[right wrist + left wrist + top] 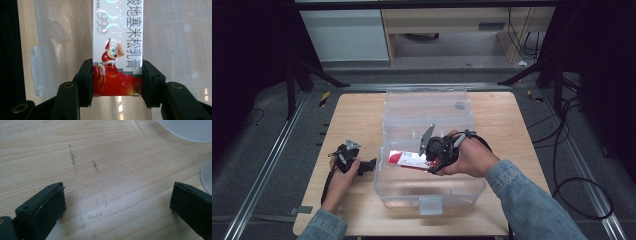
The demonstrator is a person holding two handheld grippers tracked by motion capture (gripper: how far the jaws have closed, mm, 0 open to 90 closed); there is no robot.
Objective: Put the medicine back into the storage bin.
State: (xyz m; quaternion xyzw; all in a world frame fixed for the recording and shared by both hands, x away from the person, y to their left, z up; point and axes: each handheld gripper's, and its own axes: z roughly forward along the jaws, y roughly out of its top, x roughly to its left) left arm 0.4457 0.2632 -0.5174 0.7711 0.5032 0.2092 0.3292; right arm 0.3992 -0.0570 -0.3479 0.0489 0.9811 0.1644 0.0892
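One gripper (117,75) clamps a red carton (117,47).

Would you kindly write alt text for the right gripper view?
The right tongs grip the red end of a red-and-white carton, one black jaw on each side. Behind it lie a clear plastic box and the wooden table.
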